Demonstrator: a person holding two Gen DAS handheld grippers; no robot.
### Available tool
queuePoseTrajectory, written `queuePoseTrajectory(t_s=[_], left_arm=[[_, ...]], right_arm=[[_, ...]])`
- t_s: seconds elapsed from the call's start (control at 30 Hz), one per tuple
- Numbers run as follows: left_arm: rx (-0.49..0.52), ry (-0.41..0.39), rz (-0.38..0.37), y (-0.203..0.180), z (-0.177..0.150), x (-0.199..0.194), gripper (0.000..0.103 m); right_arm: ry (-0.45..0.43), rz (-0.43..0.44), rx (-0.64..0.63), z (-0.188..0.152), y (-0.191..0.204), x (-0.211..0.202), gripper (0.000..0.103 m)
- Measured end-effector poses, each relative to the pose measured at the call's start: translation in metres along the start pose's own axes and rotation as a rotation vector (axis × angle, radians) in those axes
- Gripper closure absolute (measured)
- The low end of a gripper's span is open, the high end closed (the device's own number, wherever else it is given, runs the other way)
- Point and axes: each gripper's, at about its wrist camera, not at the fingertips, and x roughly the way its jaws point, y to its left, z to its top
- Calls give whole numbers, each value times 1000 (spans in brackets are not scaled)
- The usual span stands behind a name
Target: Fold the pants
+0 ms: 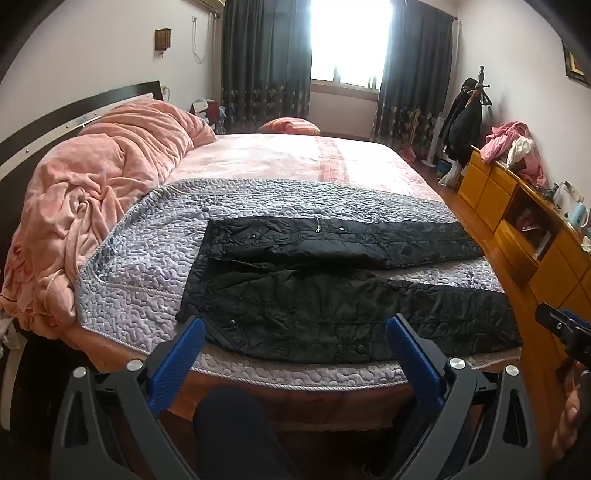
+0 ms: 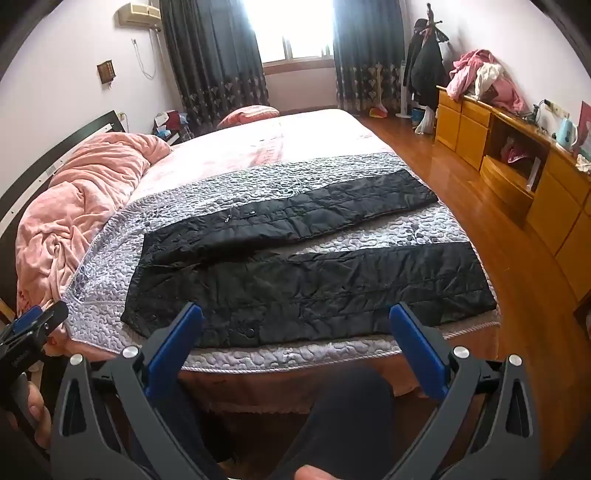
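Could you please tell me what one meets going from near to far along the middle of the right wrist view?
right gripper → near leg of the black pants → far leg → grey quilt → pink bedsheet → window

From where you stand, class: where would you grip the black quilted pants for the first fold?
Probably the near leg along its edge by the bedside, waist end and hem end. The pants lie flat, legs spread, so both open grippers, left and right, can lift it over the far leg.

A home bedroom: wide bed, curtained window, wooden dresser, laden coat rack.
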Motion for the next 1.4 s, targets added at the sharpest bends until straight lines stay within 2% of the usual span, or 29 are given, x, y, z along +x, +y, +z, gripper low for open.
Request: queuePoseTrajectory(t_s=[0.17,0.5,0.6,1.4], left_arm=[[9,-4,-2,-1,0,-1,4],[0,7,-3,-2,-8,2,4],[2,11,-5,3,-6,8,4],[6,36,-13,1,-4,14,4]], right_arm=[[-13,10,5,-5,-9,3,2],[-2,-10,-2,-9,-2,7,2],[5,-18,-8,-1,2,5,2],[-6,-37,-19,0,1,3,2]])
